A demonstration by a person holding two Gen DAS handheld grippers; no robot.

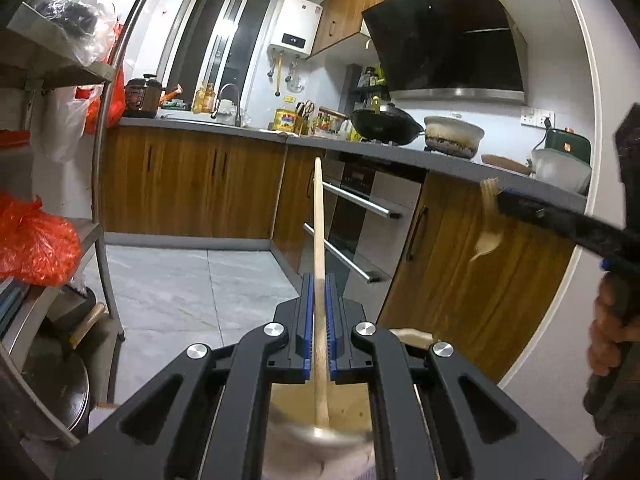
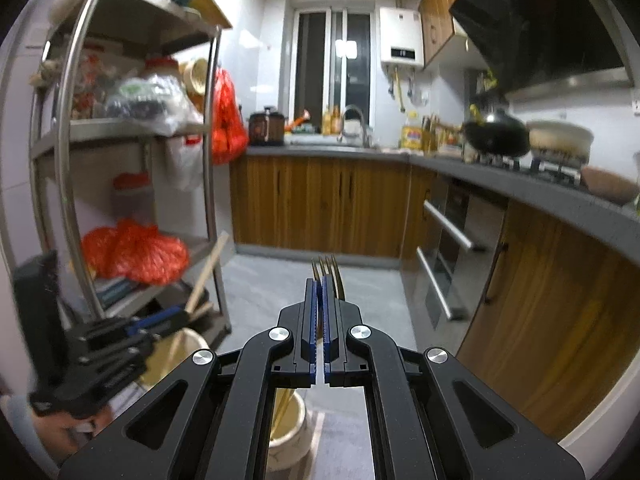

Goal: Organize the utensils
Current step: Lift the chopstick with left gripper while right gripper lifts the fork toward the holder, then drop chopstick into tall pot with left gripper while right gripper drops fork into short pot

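My left gripper [image 1: 319, 280] is squeezed tight on a long wooden handle [image 1: 318, 216]. The stick runs up between the blue pads [image 1: 307, 320] and pokes out past them, up in the air. Its lower end goes down into a blurry round shape below the gripper, so I think it is a wooden spoon, but I cannot tell for sure.

My right gripper [image 2: 320, 284] is squeezed tight on a gold fork [image 2: 329, 268]. The prongs stick out past the fingertips and point up. The fork's thin handle runs down behind the gripper, over a cream pot [image 2: 286, 428] that sits low under it.

From the left camera I see the right gripper [image 1: 504, 200] off to the right with the fork [image 1: 486, 224] hanging from it, in front of the wooden cabinet doors [image 1: 460, 264].

From the right camera I see the left gripper [image 2: 152, 326] low on the left, near the metal shelf rack [image 2: 68, 120] with its red bags [image 2: 136, 254].
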